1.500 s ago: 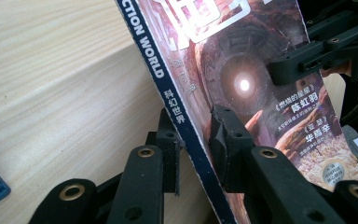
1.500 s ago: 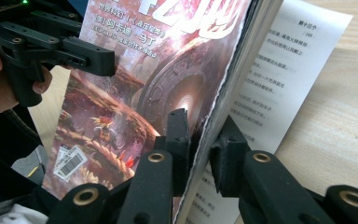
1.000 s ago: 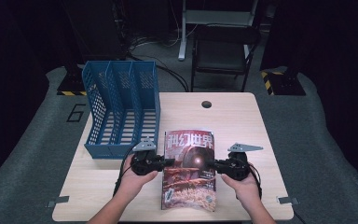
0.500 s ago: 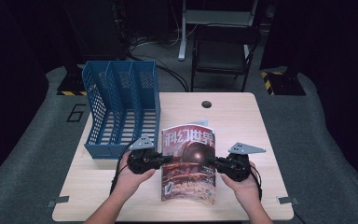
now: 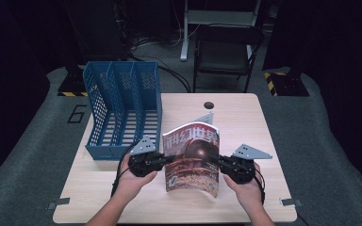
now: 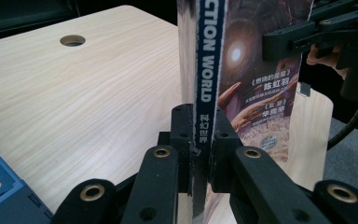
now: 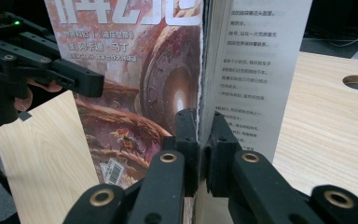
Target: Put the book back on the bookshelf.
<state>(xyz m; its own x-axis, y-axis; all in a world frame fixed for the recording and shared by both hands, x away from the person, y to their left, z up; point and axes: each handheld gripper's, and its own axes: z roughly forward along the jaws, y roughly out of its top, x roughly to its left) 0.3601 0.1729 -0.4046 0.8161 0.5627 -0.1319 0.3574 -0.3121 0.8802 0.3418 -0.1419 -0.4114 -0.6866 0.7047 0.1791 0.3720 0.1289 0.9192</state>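
Observation:
A science-fiction magazine (image 5: pixel 192 157) with a red-brown cover stands tilted up on its lower edge at the table's front middle. My left gripper (image 5: pixel 168 159) is shut on its spine, and its jaws have just been closing on it; in the left gripper view the pads (image 6: pixel 182 135) pinch the blue spine (image 6: pixel 208 70). From the other side, my right gripper (image 5: pixel 215 161) is shut on the magazine's open page edge. In the right gripper view that gripper (image 7: pixel 199 135) clamps the pages beside the cover (image 7: pixel 135 84), with the left gripper (image 7: pixel 74 79) beyond.
A blue three-slot file rack (image 5: pixel 122 108) stands at the table's left, just behind the left hand. The wooden table (image 5: pixel 245 117) has a cable hole (image 5: pixel 209 104) near its far edge. A black chair (image 5: pixel 226 52) stands behind the table.
The magazine has gone from lying flat to standing tilted up, its top edge raised. Both hands have stayed at its two sides.

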